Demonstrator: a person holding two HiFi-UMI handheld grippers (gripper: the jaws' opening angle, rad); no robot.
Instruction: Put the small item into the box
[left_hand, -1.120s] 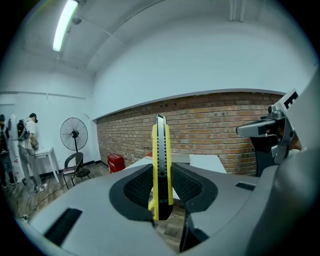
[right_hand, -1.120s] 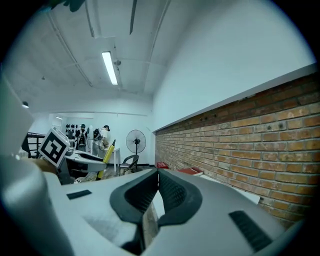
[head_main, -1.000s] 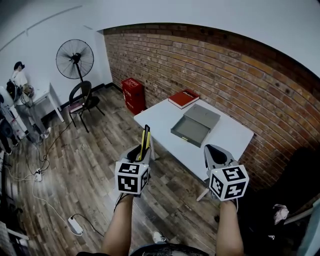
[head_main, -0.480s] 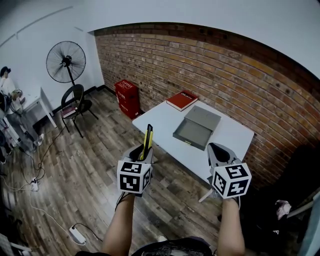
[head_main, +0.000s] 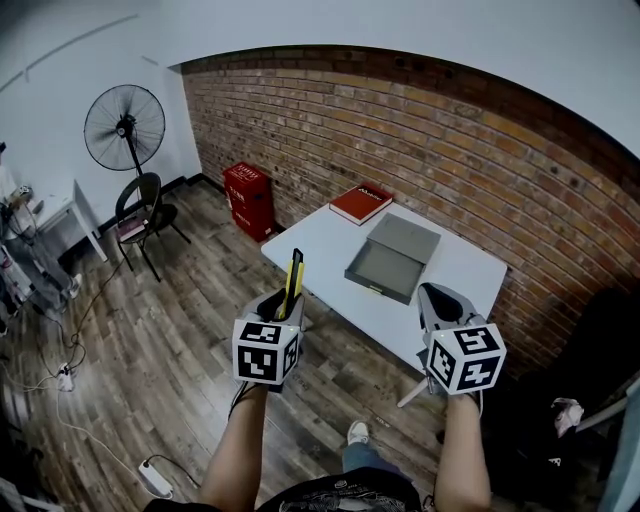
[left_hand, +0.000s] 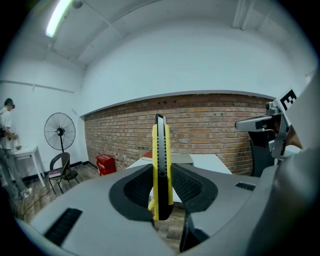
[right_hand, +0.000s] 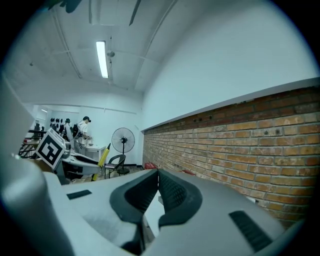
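Observation:
A yellow and black utility knife (head_main: 293, 280) stands upright in my left gripper (head_main: 285, 305), which is shut on its lower part; in the left gripper view the knife (left_hand: 161, 165) fills the gap between the pads. My right gripper (head_main: 437, 300) is shut with nothing in it, its pads meeting in the right gripper view (right_hand: 156, 174). The open grey box (head_main: 392, 258) lies on the white table (head_main: 320, 240) ahead of both grippers. Both grippers hang over the wooden floor, short of the table's near edge.
A red book (head_main: 362, 200) lies at the table's far corner, by the brick wall. A red crate (head_main: 247, 195), a black chair (head_main: 140, 205) and a standing fan (head_main: 125, 125) are at the left. Cables and a power strip (head_main: 152, 477) lie on the floor.
The view has swung slightly: fan, chair and crate slid left, and the person at the far left is out of frame. Both grippers edged toward the table, the knife still held.

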